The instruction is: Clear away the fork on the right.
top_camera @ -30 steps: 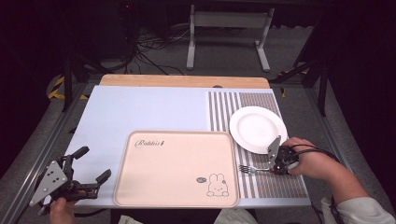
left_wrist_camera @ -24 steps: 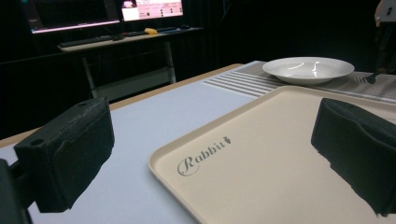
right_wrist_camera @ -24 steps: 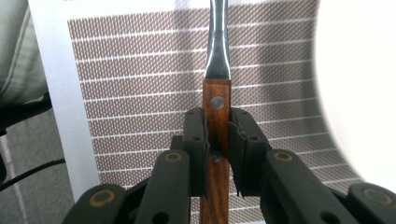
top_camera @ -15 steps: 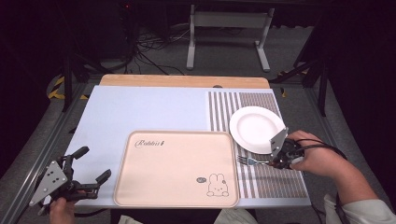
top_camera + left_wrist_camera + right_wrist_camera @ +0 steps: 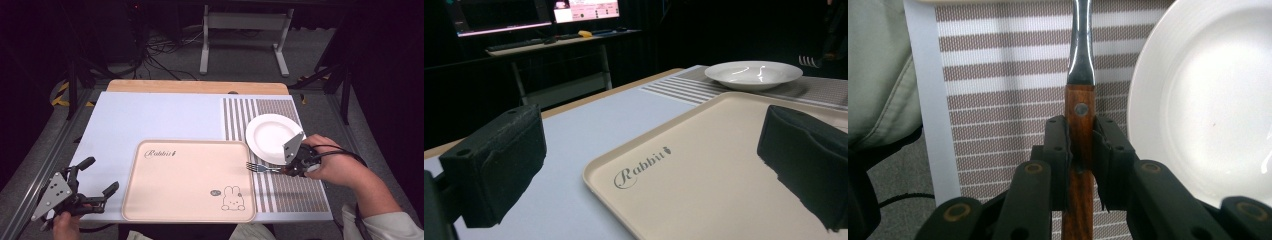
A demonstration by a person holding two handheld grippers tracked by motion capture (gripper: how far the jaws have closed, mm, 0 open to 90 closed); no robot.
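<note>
A fork (image 5: 262, 168) with a wooden handle (image 5: 1079, 125) is clamped in my right gripper (image 5: 291, 171), which is shut on the handle. Its tines point left over the striped mat (image 5: 280, 195), next to the beige Rabbit tray (image 5: 190, 185). A white plate (image 5: 272, 136) lies on the mat just beyond the fork, and it appears at the right of the right gripper view (image 5: 1208, 100). My left gripper (image 5: 95, 177) hovers off the tray's left edge, open with nothing between its pads (image 5: 494, 165). Ahead of it lie the tray (image 5: 704, 170) and the plate (image 5: 754, 74).
A pale blue cover (image 5: 150, 120) spreads over the table, with a wooden strip (image 5: 195, 86) at the far edge. Beyond the table stand a metal frame (image 5: 242, 30) and cables on the floor. A desk with monitors (image 5: 549, 20) shows in the left gripper view.
My right gripper has moved slightly right and away with the fork, closer to the plate's near edge. The left gripper has stayed put.
</note>
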